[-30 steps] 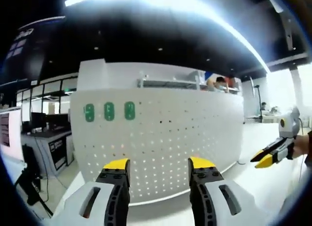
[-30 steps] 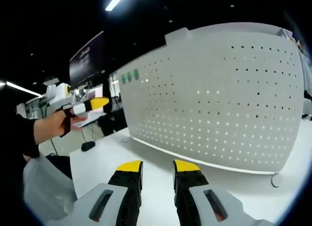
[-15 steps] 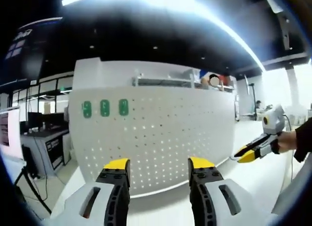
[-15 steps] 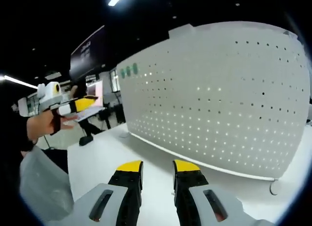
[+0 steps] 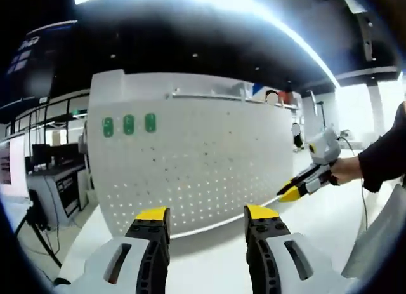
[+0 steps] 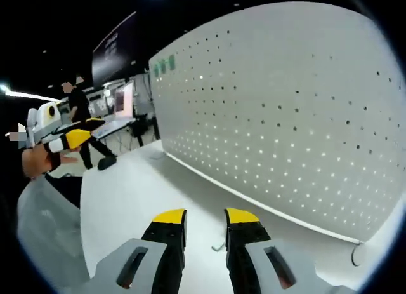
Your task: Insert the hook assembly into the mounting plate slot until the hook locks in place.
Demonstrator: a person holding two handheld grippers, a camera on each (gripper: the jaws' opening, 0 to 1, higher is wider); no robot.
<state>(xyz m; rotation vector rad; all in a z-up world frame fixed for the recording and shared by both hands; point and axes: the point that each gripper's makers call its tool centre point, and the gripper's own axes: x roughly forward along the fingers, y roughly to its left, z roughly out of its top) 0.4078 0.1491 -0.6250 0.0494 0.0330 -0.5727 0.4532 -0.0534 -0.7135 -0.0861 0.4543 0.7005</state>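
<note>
A white pegboard plate (image 5: 196,160) stands upright on the white table (image 5: 209,249), with three green tags (image 5: 129,124) near its top left. My left gripper (image 5: 207,213) faces it, open, with nothing between the yellow tips. In the right gripper view the pegboard plate (image 6: 285,116) runs across the right side. My right gripper (image 6: 205,216) hovers low over the table (image 6: 127,192) with a narrow bare gap between its jaws. A small thin bent piece (image 6: 217,247) lies on the table just ahead of it. The right gripper (image 5: 297,190) also enters the left gripper view, held by a hand (image 5: 346,170).
A translucent plastic sheet (image 6: 44,230) hangs at the lower left, seen also as the plastic sheet (image 5: 380,237). The left gripper (image 6: 66,140) is held out far left. A person (image 6: 79,110) stands behind by desks. The pegboard's foot ring (image 6: 355,256) rests at lower right.
The right gripper has dropped lower and closer to the pegboard, bringing the small bent piece into view. In the left gripper view it has moved in towards the pegboard.
</note>
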